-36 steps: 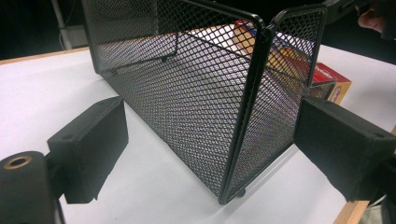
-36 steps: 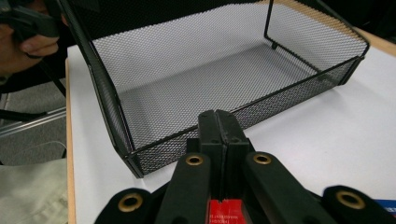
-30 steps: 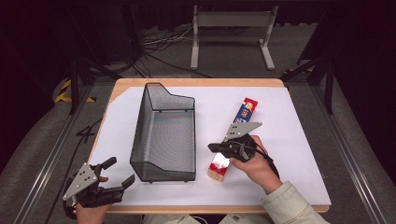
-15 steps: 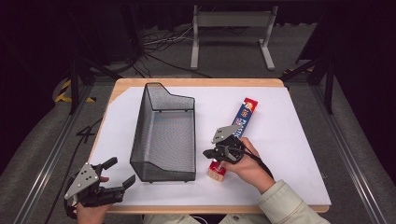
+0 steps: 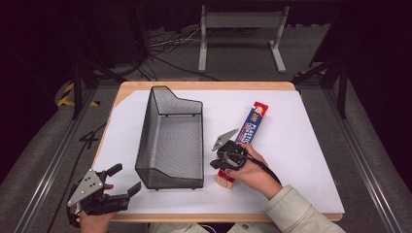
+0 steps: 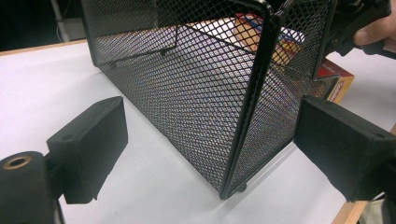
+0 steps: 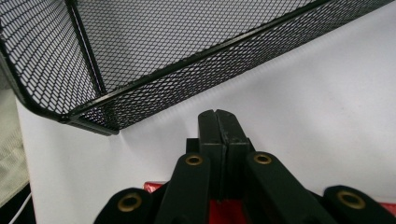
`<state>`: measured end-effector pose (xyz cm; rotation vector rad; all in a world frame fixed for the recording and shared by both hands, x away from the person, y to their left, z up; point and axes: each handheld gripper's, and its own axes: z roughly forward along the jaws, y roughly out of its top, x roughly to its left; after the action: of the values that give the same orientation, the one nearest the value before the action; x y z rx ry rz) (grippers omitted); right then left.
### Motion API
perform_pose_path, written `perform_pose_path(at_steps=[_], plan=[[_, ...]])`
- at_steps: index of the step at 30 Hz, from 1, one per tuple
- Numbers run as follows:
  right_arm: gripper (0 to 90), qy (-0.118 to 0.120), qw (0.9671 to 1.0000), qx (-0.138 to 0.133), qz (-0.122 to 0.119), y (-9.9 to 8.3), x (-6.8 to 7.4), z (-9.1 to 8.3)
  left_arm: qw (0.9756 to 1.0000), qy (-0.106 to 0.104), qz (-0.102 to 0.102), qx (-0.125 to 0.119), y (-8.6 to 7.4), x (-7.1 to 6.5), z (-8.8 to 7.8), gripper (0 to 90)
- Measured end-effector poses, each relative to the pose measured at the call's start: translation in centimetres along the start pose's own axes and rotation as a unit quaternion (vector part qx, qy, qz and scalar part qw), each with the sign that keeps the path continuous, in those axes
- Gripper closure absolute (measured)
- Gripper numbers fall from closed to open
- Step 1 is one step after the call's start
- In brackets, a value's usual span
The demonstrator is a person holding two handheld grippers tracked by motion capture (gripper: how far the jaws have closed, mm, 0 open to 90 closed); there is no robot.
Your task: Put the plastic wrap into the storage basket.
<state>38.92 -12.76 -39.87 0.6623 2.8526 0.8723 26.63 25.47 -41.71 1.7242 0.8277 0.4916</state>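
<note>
Mesh basket stands between the claws, white tabletop rightward open

1. The right gripper and the hand holding it cover the middle of the plastic wrap box.
2. Seen through the mesh basket, the box's print is unreadable.
3. In the right gripper view, the frame's edges cut off the basket.
4. The left hand runs off the bottom edge.
</note>
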Motion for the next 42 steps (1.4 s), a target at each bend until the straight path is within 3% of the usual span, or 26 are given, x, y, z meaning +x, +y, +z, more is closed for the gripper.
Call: perform_pose_path(at_steps=[15,23,31,42], plan=[[90.0,0.017,0.9969,0.077,-0.005,0.9,0.6,1.8,1.0000,0.002,0.000,-0.002,-0.1,0.1,-0.1,10.7],[90.0,0.021,0.9961,0.086,-0.005,0.5,0.8,1.4,1.0000,0.002,-0.003,0.000,-0.1,0.1,-0.2,10.7],[90.0,0.016,0.9962,0.084,-0.009,-1.1,1.1,0.3,1.0000,0.002,0.002,0.000,0.0,0.0,0.0,10.7],[90.0,0.009,0.9957,0.092,0.003,-3.4,1.0,-1.7,1.0000,0.003,-0.004,-0.002,0.0,0.0,0.0,10.7]])
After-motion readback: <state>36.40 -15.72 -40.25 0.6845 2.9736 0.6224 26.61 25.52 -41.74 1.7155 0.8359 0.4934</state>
